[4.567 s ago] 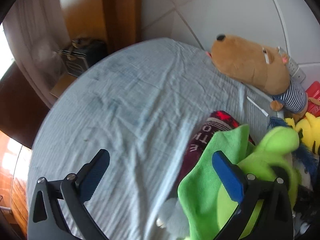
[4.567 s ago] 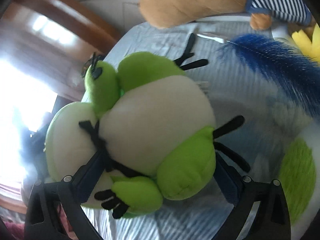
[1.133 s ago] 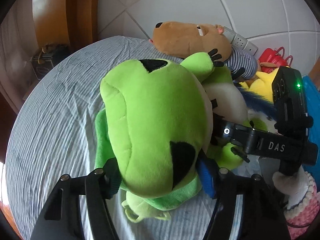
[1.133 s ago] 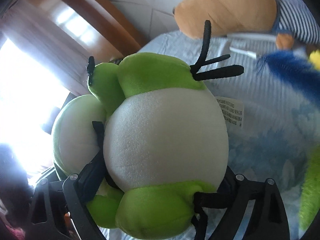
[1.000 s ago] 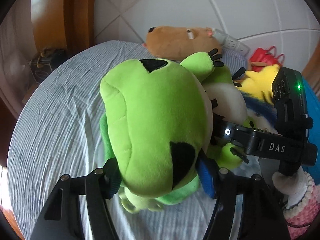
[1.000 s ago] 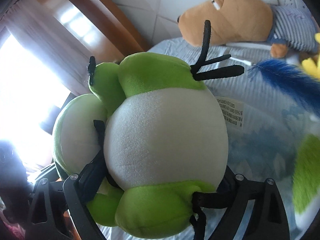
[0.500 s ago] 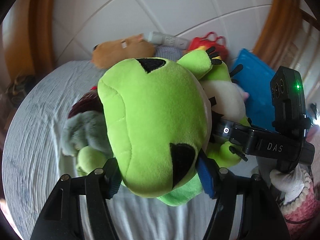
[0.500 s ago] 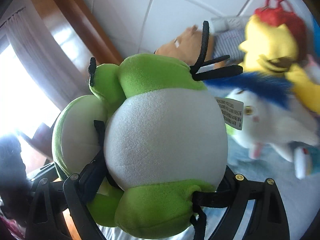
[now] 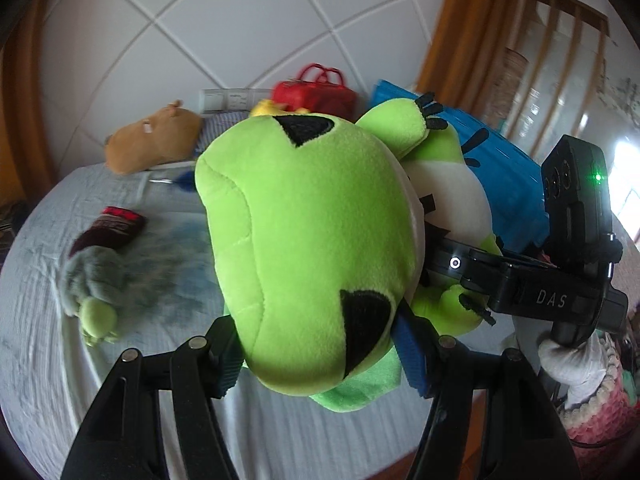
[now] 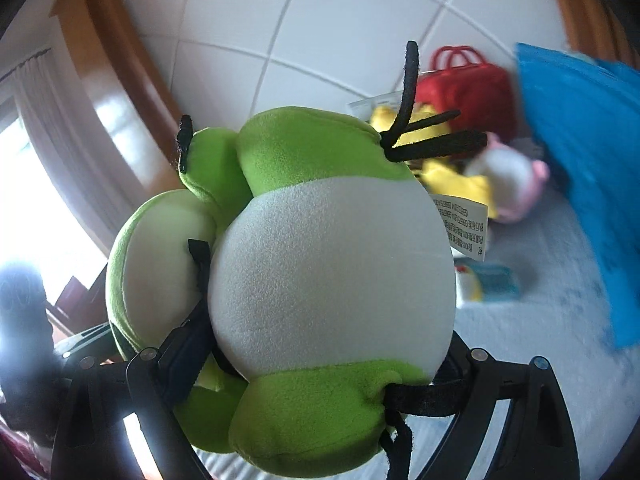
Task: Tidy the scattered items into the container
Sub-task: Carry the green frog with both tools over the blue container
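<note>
I had both grippers, left (image 9: 320, 360) and right (image 10: 316, 360), clamped on the green frog plush (image 9: 312, 248), held above the bed (image 9: 60, 380) near the blue container (image 9: 508, 184).

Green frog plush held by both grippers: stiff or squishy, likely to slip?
The green frog plush looks soft: it bulges around the left gripper. Probably light, since the right gripper holds its belly with little sag. Its fuzzy fabric likely resists slipping, though the limbs may flop.
</note>
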`<action>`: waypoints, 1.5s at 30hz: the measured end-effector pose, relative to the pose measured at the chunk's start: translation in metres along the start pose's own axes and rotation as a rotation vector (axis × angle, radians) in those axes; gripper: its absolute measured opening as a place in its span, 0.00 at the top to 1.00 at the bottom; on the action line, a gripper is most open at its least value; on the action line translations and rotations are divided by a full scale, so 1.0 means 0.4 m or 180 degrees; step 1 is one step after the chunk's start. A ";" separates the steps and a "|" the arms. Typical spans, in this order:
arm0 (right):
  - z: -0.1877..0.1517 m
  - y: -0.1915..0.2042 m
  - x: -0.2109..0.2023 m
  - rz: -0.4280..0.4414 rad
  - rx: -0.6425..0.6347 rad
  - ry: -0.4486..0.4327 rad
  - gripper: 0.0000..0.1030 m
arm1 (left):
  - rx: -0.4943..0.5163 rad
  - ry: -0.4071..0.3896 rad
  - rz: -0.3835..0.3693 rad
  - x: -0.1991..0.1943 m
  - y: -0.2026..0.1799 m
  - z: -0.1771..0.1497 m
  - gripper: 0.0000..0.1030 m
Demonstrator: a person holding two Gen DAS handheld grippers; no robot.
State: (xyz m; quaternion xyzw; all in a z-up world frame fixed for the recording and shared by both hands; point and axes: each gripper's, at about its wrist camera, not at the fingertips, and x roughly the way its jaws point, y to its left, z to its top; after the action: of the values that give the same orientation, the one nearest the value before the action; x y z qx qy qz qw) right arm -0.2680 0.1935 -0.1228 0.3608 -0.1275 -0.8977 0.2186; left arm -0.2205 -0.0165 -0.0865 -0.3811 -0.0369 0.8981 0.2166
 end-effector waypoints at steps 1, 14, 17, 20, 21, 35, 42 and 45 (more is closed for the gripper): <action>-0.017 -0.017 -0.030 -0.0035 0.0026 -0.0010 0.09 | 0.0032 0.0024 -0.0031 0.002 -0.028 -0.010 0.38; -0.207 -0.191 -0.366 -0.0489 0.0441 -0.0308 0.09 | 0.0583 0.0193 -0.0442 0.012 -0.367 -0.091 0.38; -0.223 -0.213 -0.413 -0.0594 0.0534 -0.0429 0.09 | 0.0719 0.0181 -0.0540 0.015 -0.412 -0.079 0.38; -0.232 -0.217 -0.453 -0.0717 0.0598 -0.0540 0.09 | 0.0856 0.0170 -0.0684 0.018 -0.449 -0.075 0.38; -0.230 -0.217 -0.462 -0.0767 0.0624 -0.0569 0.09 | 0.0888 0.0186 -0.0733 0.023 -0.458 -0.070 0.38; -0.195 -0.260 -0.509 -0.1223 0.0932 -0.0754 0.09 | 0.1200 0.0276 -0.1112 0.083 -0.553 -0.021 0.38; -0.191 -0.289 -0.577 -0.1248 0.0917 -0.0818 0.09 | 0.1236 0.0199 -0.1115 0.107 -0.645 0.003 0.38; -0.177 -0.331 -0.608 -0.1214 0.0848 -0.0837 0.09 | 0.1192 0.0142 -0.1074 0.122 -0.703 0.008 0.38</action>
State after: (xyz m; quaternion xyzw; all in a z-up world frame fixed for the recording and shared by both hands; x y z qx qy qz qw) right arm -0.1013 0.4217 -0.0799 0.2841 -0.2014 -0.9371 -0.0224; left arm -0.1513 0.2581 -0.0517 -0.3425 0.0718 0.8318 0.4310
